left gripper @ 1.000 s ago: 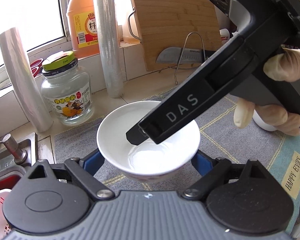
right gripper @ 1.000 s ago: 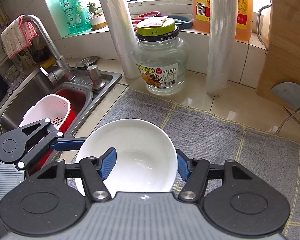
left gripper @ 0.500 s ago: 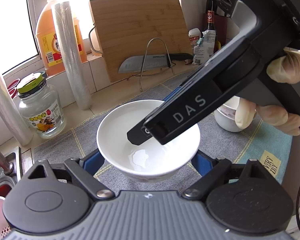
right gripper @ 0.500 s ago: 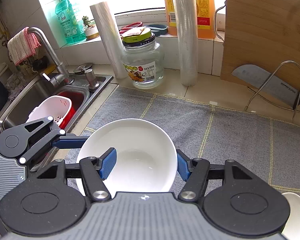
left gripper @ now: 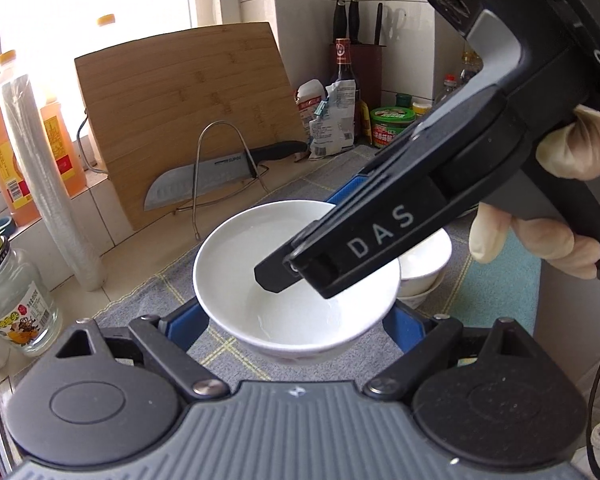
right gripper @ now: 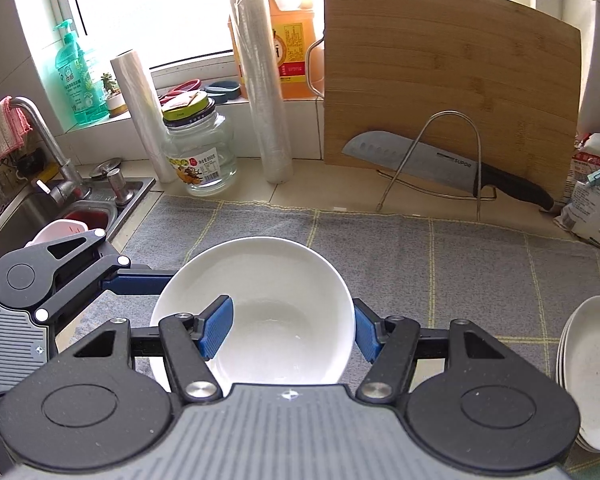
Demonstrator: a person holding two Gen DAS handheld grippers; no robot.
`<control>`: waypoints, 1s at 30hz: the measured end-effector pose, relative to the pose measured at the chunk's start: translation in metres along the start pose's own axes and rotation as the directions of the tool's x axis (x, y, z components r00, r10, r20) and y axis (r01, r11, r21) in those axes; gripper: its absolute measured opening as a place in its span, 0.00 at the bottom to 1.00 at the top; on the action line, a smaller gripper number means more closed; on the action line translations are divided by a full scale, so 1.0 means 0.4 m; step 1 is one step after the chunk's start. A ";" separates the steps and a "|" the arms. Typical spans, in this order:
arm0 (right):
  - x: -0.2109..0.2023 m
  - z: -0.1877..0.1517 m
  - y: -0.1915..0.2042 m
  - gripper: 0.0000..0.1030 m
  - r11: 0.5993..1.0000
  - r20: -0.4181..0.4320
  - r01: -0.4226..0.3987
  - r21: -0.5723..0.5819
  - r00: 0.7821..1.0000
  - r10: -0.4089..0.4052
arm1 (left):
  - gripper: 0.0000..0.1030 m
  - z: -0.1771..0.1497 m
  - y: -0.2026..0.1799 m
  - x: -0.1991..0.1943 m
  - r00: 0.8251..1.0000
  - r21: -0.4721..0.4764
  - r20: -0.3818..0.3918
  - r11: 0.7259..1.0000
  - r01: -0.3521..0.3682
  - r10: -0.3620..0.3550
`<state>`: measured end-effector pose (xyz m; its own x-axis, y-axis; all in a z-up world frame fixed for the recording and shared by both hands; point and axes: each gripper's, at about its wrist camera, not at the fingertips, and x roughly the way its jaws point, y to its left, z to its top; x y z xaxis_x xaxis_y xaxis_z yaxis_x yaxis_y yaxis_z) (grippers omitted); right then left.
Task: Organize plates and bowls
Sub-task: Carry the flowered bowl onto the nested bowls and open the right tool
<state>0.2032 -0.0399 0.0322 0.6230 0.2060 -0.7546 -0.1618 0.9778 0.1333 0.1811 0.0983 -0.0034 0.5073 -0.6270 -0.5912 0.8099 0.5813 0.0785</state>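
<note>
A white bowl (left gripper: 260, 264) hangs above the grey mat (right gripper: 440, 264), held by both grippers. My left gripper (left gripper: 296, 320) spans the bowl's outside, a blue pad pressed on each side. One of its fingers (right gripper: 136, 282) shows against the bowl's left side in the right wrist view. My right gripper (right gripper: 292, 320) is shut on the bowl's (right gripper: 268, 280) right wall, one pad inside and one outside the rim. A gloved hand (left gripper: 560, 236) holds the right gripper (left gripper: 304, 236). A stack of white bowls (right gripper: 592, 372) sits on the mat at the right, partly hidden behind the held bowl in the left wrist view.
A bamboo cutting board (right gripper: 448, 92) leans on the back wall with a knife (right gripper: 416, 156) on a wire rack in front. A glass jar (right gripper: 198, 152), two film rolls and an oil bottle (right gripper: 292, 32) stand at the back left. The sink (right gripper: 40, 216) lies left.
Both grippers have carried the bowl to the right along the counter and a little up. The jar and sink slid leftward in view; the stack of white bowls came into view at the right.
</note>
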 end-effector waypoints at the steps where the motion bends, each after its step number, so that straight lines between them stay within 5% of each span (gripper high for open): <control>1: -0.008 -0.002 -0.013 0.67 1.000 0.006 0.014 0.008 1.000 -0.014 | 0.90 0.008 -0.005 0.007 1.000 0.008 0.006 1.000 0.012 -0.012; 15: -0.079 -0.044 -0.175 0.67 0.979 0.035 0.159 0.127 0.986 -0.165 | 0.90 0.101 -0.087 0.129 0.988 0.063 0.029 0.987 0.148 -0.150; 30: -0.045 -0.091 -0.265 0.67 0.970 0.002 0.154 0.187 0.988 -0.157 | 0.90 0.102 -0.127 0.223 0.981 0.042 -0.036 0.980 0.192 -0.191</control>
<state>0.1813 -0.1486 0.0081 0.6424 0.0500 -0.7648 0.0821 0.9876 0.1335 0.1972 -0.0083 -0.0272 0.3323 -0.7073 -0.6239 0.9039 0.4277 -0.0035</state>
